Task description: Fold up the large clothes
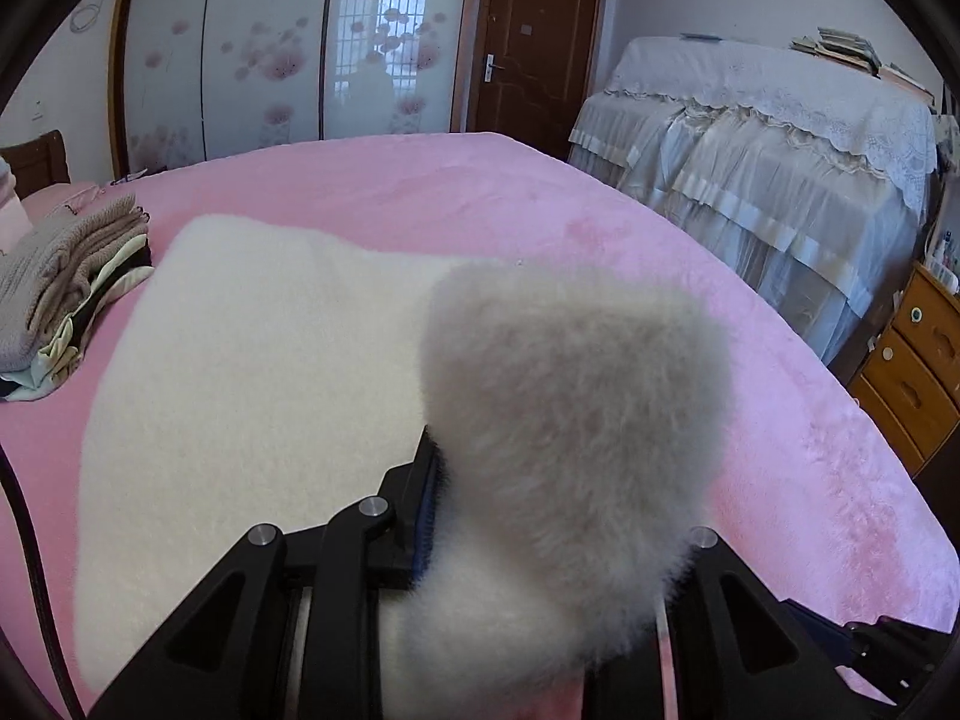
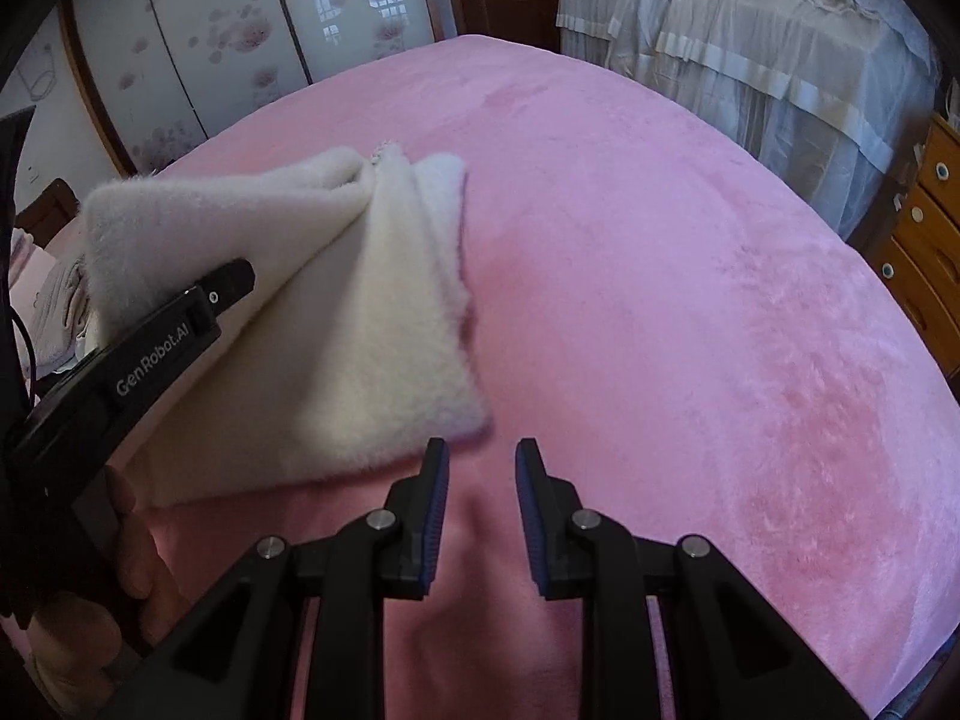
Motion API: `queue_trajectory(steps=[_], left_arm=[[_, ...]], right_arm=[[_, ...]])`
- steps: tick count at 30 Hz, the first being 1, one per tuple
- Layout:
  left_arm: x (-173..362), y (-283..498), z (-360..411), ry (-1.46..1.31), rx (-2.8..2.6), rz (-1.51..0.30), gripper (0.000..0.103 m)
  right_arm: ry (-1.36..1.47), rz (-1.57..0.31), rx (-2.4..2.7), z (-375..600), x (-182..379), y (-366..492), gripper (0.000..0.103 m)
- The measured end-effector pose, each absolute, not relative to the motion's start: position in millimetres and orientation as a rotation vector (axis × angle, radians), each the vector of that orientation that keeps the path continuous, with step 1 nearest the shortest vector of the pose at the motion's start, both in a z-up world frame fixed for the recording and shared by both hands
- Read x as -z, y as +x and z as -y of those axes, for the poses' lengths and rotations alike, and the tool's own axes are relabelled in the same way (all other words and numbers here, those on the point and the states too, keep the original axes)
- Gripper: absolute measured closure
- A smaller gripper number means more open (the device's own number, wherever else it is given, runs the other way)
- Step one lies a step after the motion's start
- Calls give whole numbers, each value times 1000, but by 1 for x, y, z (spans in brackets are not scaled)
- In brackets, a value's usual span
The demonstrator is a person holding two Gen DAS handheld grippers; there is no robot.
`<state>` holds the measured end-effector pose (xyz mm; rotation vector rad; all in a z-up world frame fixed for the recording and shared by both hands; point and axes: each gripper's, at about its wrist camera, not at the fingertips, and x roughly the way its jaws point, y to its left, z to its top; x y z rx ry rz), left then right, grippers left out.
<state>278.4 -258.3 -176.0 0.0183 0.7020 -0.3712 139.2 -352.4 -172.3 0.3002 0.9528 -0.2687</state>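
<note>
Fluffy white fleece garment [image 1: 252, 372] lies flat on the big pink plush bed cover [image 1: 540, 204], filling the middle and the 9 o'clock side of the left wrist view. One corner of it is lifted up and bunched. The black left gripper [image 1: 558, 480] has its jaws squeezed tight on that corner, and the fuzzy cloth hides most of one finger. In the right wrist view the same gripper shows at 9 o'clock, pinching the raised fold.

The black right gripper [image 2: 482, 516] has its jaws a little way apart with nothing between them. It hangs over bare pink cover, just beside the near edge of the white cloth.

A pile of folded beige and pale clothes [image 1: 66, 288] sits at 9 o'clock, near the white garment.
</note>
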Motion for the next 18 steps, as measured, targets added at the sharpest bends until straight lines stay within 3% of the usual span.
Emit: queue_trajectory(steps=[8,18], left_arm=[[140,278,241,-180,426,-685,79],[183,269,273,30,441,-736,75]], right_arm=[[329,-888,262,367,156,136,80],[313,-935,296,376,162,133,80]])
